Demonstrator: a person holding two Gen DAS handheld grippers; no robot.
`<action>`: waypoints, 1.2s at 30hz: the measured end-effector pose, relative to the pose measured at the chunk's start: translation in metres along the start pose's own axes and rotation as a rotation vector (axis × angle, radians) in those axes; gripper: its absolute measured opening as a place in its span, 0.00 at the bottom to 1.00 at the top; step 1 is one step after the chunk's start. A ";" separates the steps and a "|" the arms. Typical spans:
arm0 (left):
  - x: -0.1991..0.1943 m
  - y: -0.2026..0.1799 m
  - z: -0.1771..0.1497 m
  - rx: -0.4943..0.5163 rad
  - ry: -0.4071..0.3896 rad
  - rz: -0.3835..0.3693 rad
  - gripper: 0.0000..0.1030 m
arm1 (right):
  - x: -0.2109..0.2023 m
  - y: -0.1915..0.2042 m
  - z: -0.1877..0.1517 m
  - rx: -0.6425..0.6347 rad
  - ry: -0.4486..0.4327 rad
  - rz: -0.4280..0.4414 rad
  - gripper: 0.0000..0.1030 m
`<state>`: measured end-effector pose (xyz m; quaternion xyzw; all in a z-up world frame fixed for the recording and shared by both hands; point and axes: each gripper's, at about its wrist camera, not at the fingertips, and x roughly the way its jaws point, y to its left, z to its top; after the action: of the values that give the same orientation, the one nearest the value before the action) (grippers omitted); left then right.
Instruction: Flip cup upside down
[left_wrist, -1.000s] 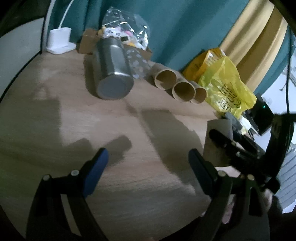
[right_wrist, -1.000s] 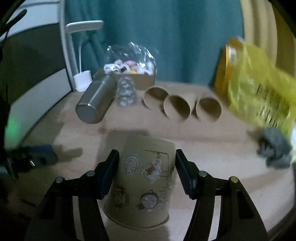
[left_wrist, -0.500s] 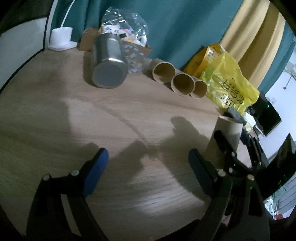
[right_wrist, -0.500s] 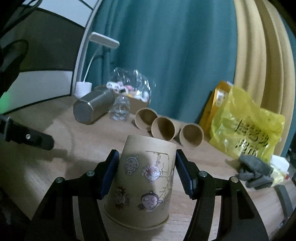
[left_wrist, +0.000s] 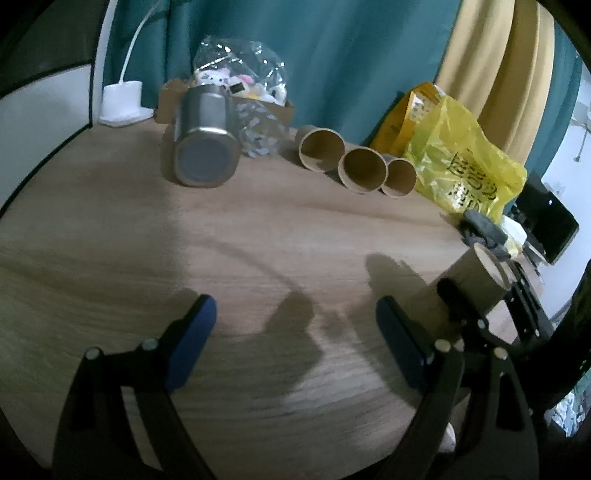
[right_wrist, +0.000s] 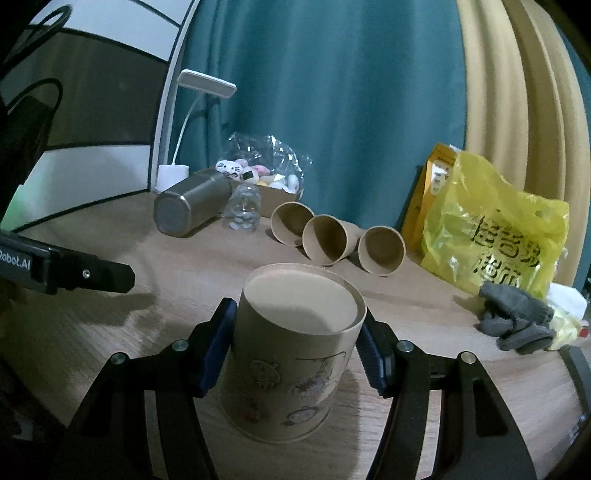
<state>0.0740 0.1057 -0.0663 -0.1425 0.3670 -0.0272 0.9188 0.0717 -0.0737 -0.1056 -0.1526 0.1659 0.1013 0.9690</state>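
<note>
A tan paper cup with cartoon drawings (right_wrist: 291, 354) is upside down, its flat base up and its wide rim down near the wooden table (right_wrist: 184, 266). My right gripper (right_wrist: 295, 347) is shut on the cup, blue pads on both sides. The cup also shows in the left wrist view (left_wrist: 469, 280), tilted, with the right gripper's fingers around it. My left gripper (left_wrist: 295, 339) is open and empty above the table, left of the cup; it shows in the right wrist view (right_wrist: 88, 277).
A steel flask (right_wrist: 188, 206) lies at the back left beside a clear bag of sweets (right_wrist: 258, 166). Three paper cups (right_wrist: 328, 240) lie on their sides. A yellow bag (right_wrist: 491, 221), grey cloth (right_wrist: 517, 317) and white lamp (right_wrist: 173, 173) stand around.
The right gripper has tilted with the cup, so the cup's flat base now faces the camera. The left gripper has swung its view slightly and stays open.
</note>
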 end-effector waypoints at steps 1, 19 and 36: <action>-0.001 -0.001 0.000 0.000 -0.004 0.005 0.87 | 0.000 -0.001 0.000 0.009 0.003 0.009 0.64; -0.056 -0.048 -0.009 0.062 -0.138 0.017 0.87 | -0.058 -0.043 0.033 0.236 0.131 0.033 0.83; -0.106 -0.064 -0.016 0.079 -0.229 0.050 0.88 | -0.094 -0.049 0.044 0.262 0.119 0.011 0.83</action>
<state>-0.0105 0.0567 0.0116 -0.0992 0.2617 -0.0022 0.9600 0.0095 -0.1184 -0.0206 -0.0297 0.2355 0.0751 0.9685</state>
